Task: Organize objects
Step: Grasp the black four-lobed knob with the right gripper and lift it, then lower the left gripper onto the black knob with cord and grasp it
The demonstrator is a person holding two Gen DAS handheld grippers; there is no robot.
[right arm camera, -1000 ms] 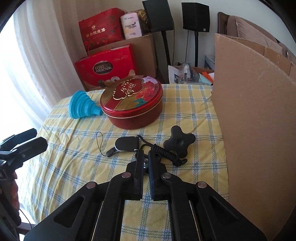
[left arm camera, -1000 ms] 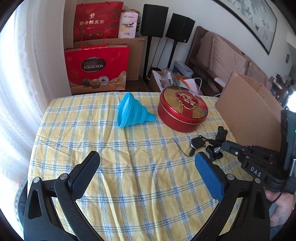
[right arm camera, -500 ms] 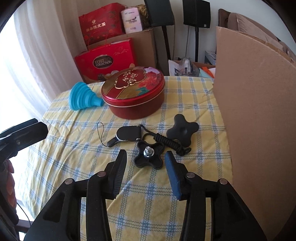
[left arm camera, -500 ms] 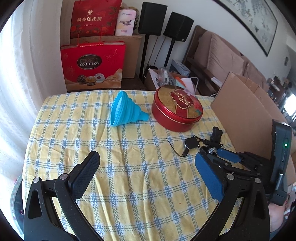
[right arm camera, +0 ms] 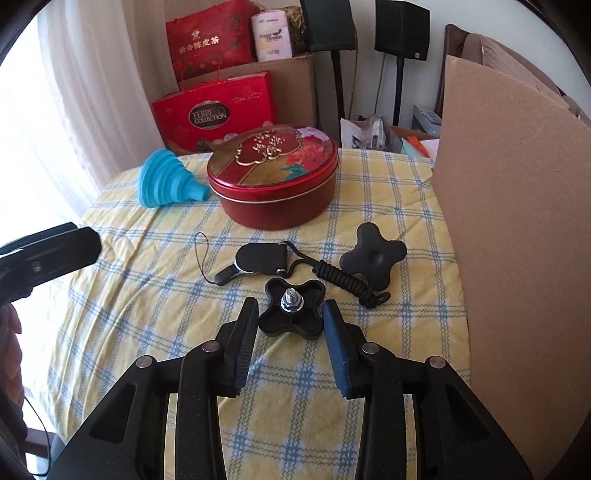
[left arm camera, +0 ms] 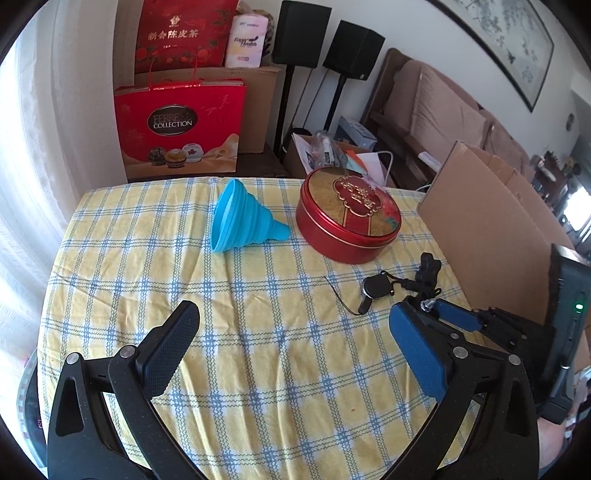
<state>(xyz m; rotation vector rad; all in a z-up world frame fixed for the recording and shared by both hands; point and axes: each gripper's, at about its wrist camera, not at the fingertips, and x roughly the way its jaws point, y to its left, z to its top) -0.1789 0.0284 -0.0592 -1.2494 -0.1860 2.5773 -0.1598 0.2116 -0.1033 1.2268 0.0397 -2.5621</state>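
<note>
a: item one, printed matter?
b: red gift bag (right arm camera: pixel 214 110), glossy card, oval label reading "ferrero collection"; behind it a second red bag (right arm camera: pixel 212 40) with gold chinese characters; a white and pink pack (right arm camera: pixel 271 35) reading "health"

a: item two, on the checked tablecloth (left arm camera: pixel 258 369)?
b: round red tin (right arm camera: pixel 273 177), metal, gold and flower lid, lid on; blue funnel (right arm camera: pixel 170 182), ribbed and soft-looking, lying on its side just left of the tin

a: item three, small black goods?
b: knob with bolt (right arm camera: pixel 291 308), four-lobed black plastic, steel threaded bolt pointing up; plain knob (right arm camera: pixel 373 256), same shape, smooth face up, near the cardboard panel (right arm camera: pixel 517 221); black fob (right arm camera: pixel 260 260) with thin loop and coiled cord (right arm camera: pixel 343 278), lying between tin and knobs

a: item four, tools?
b: right gripper (right arm camera: pixel 290 332), jaws parted, pads either side of the knob with bolt, close to its lobes, contact not clear; left gripper (left arm camera: pixel 295 343), jaws spread wide over bare cloth, holding nothing
</note>
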